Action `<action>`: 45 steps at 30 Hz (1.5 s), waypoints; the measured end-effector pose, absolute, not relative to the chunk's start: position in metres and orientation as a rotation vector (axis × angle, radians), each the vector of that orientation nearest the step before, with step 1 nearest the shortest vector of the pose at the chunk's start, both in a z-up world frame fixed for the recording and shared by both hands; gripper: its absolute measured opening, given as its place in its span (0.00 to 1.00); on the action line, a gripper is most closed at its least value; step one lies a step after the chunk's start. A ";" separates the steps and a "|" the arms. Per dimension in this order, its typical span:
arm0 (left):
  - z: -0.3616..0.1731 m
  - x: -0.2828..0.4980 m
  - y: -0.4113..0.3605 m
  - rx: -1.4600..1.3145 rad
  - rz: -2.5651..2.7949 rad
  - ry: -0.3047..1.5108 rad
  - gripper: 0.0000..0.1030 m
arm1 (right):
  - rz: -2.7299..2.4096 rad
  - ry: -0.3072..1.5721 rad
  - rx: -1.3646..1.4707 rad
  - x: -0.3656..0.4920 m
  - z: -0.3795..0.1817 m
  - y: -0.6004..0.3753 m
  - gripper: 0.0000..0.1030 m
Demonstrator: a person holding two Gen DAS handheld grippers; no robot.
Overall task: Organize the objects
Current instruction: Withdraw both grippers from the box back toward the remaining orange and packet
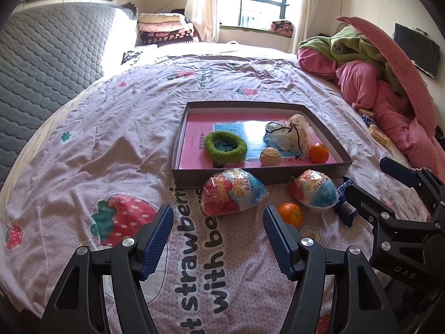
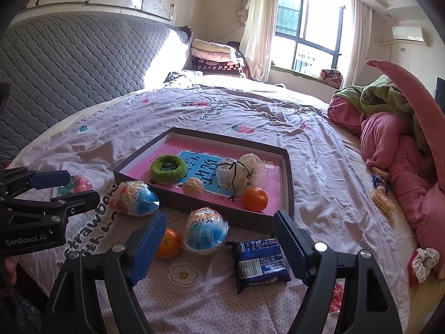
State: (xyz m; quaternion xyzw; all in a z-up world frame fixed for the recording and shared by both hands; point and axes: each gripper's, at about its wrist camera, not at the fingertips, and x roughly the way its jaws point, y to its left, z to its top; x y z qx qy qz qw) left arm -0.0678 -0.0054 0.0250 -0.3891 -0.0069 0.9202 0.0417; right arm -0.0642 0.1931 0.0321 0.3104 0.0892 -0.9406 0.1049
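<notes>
On the bed, right in the middle of the strawberry-print sheet (image 1: pixel 111 128), sits a shallow grey box (image 1: pixel 328 139) with a pink booklet lining the bottom. Inside it: a fuzzy green ring (image 1: pixel 225 147) on the left, a walnut (image 1: pixel 270 156) near the front wall, an orange (image 1: pixel 318 153) in the front right corner, and a tied-up plastic bag (image 1: pixel 289 135) behind those two.

Still outside the box, just in front of its near wall, are two egg-shaped snack packs in red, white and blue wrap. One (image 1: pixel 232 192) lies to the left, the other (image 1: pixel 313 192) to the right. A second orange (image 1: pixel 290 214) lies a bit closer to the camera between them, and a blue wrapped snack (image 2: pixel 260 263) lies flat on the sheet to the right of that.

The left gripper (image 1: pixel 218 238) hangs above the sheet with its jaws wide apart and nothing between them; the loose orange is just beside its right finger. The right gripper (image 2: pixel 219 247) is also spread wide and empty, with the loose orange, the right egg pack and the blue snack all in the gap ahead of its fingers, none touched.

Off to the right there's a heap of pink and green bedding (image 1: pixel 370 83).
</notes>
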 end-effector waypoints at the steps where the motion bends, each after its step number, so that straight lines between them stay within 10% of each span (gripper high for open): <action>1: 0.023 -0.067 -0.006 -1.197 2.815 -0.025 0.67 | -2.771 0.263 0.916 -0.063 0.031 0.193 0.76; 45: -0.037 -0.073 0.005 -1.344 2.698 -0.002 0.67 | -2.693 0.319 1.082 -0.065 -0.016 0.184 0.77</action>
